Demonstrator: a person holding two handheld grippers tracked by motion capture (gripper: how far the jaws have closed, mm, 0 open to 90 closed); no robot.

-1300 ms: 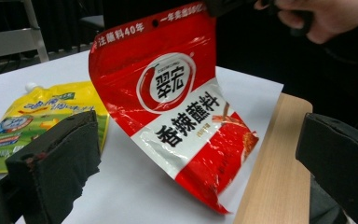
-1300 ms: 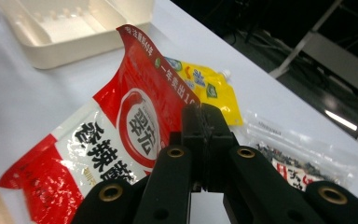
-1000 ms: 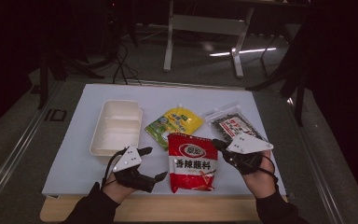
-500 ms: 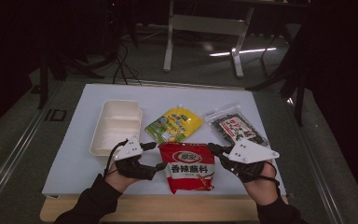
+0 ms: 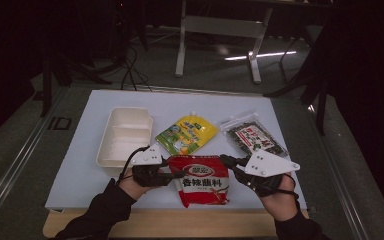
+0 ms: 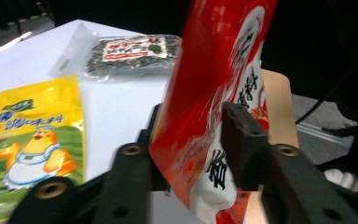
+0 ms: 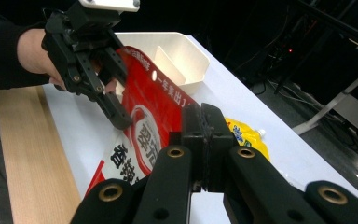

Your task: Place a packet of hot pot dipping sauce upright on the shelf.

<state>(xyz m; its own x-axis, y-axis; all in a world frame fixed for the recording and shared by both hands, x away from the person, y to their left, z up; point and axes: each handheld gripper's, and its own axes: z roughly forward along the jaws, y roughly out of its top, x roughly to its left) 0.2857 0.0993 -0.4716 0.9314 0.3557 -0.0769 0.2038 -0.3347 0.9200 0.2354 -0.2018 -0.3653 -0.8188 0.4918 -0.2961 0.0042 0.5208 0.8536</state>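
A red seasoning pouch (image 5: 202,180) with white Chinese print is held between my two grippers near the front of the white mat, its top edge raised. My left gripper (image 5: 177,175) has just been closing its jaws on the pouch's left edge. In the left gripper view the pouch (image 6: 214,93) sits pinched between the black jaws of the left gripper (image 6: 191,130). My right gripper (image 5: 226,161) is shut on the pouch's right edge. In the right gripper view the right gripper (image 7: 204,116) clamps the pouch (image 7: 144,121), and the left gripper (image 7: 116,107) grips the far side.
Behind the left hand stands a white tray (image 5: 122,135). A yellow-green pouch (image 5: 187,134) and a dark clear-wrapped packet (image 5: 252,137) lie behind the red pouch. The mat (image 5: 80,170) ends at a wooden table strip (image 5: 170,225) near the person.
The left gripper moved right to the red pouch's left edge and closed its jaws on it. The pouch's top edge has come up off the mat between the grippers.
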